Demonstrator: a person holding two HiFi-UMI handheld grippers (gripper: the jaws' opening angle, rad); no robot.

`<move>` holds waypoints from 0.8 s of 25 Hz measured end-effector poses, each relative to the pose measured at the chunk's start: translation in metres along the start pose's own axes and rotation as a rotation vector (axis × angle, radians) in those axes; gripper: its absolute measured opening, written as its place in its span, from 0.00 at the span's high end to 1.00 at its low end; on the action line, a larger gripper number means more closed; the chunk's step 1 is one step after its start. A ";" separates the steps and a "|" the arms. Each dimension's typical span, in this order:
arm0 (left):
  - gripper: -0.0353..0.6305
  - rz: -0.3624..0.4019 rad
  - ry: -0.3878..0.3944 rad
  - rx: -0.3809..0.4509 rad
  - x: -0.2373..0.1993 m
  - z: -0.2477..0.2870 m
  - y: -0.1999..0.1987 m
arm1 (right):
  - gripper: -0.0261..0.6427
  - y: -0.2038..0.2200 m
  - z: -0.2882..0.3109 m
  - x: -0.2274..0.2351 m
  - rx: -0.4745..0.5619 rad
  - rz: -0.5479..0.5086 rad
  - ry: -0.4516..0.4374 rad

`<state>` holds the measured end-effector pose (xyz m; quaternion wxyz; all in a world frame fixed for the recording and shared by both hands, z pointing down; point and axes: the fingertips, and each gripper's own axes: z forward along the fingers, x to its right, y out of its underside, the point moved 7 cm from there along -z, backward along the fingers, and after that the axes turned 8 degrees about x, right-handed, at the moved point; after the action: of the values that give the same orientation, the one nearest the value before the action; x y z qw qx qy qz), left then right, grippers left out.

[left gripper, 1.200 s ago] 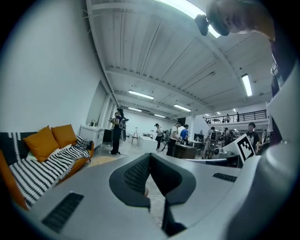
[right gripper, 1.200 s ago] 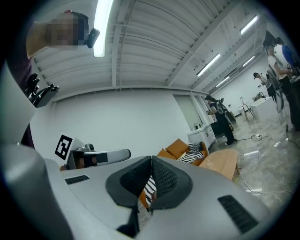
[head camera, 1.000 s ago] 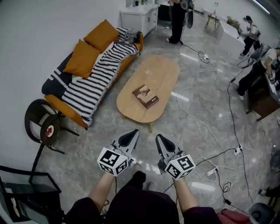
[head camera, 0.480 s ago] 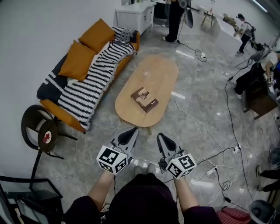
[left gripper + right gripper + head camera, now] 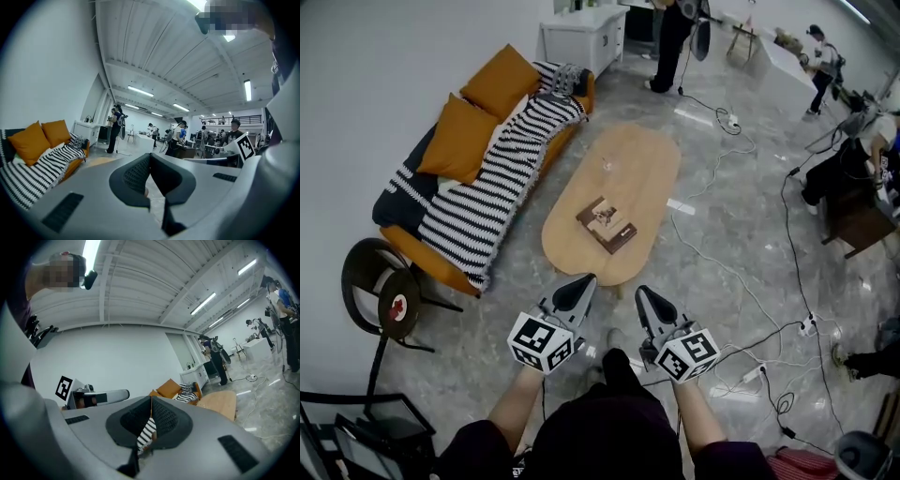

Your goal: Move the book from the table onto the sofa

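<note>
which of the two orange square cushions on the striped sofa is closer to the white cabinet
The far orange square cushion, at the end beside the white cabinet. The other orange cushion sits lower in the head view, toward the round black chair.

Bright open workspace with grey marble floor (image 5: 487, 328).
White wall (image 5: 356, 56) at upper left, sofa (image 5: 431, 262) below it, white cabinet (image 5: 581, 37) top centre, black chair (image 5: 403, 321) at left, strip lights (image 5: 247, 90) overhead.

Dark sleeves (image 5: 478, 442) nearest, then grey-shelled left gripper (image 5: 584, 281) and right gripper (image 5: 641, 292) with black tapered jaws, white cubes (image 5: 541, 343) bearing black square markers.
</note>
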<state>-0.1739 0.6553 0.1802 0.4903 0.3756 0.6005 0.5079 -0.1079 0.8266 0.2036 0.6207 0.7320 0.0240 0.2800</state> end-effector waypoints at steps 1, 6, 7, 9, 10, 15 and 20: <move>0.92 -0.001 0.000 -0.003 -0.004 0.007 0.001 | 0.92 0.000 0.005 0.006 -0.002 0.002 0.001; 0.92 -0.004 -0.005 -0.016 -0.023 0.044 0.005 | 0.92 -0.004 0.031 0.042 -0.006 0.014 0.002; 0.92 -0.005 -0.008 -0.018 -0.027 0.053 0.005 | 0.92 -0.005 0.037 0.050 -0.007 0.017 0.001; 0.92 -0.006 -0.013 -0.022 -0.036 0.070 0.004 | 0.92 -0.008 0.049 0.066 -0.010 0.021 -0.001; 0.92 -0.005 -0.016 -0.024 -0.041 0.078 0.004 | 0.92 -0.010 0.056 0.073 -0.012 0.024 -0.002; 0.92 0.000 -0.040 -0.040 -0.061 0.115 0.004 | 0.92 -0.018 0.086 0.107 -0.018 0.033 -0.021; 0.92 0.015 -0.059 -0.054 -0.073 0.147 -0.001 | 0.92 -0.028 0.109 0.133 -0.023 0.045 -0.042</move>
<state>-0.0137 0.6215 0.1937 0.5139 0.3817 0.5688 0.5163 0.0609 0.7868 0.2207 0.6228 0.7309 -0.0086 0.2789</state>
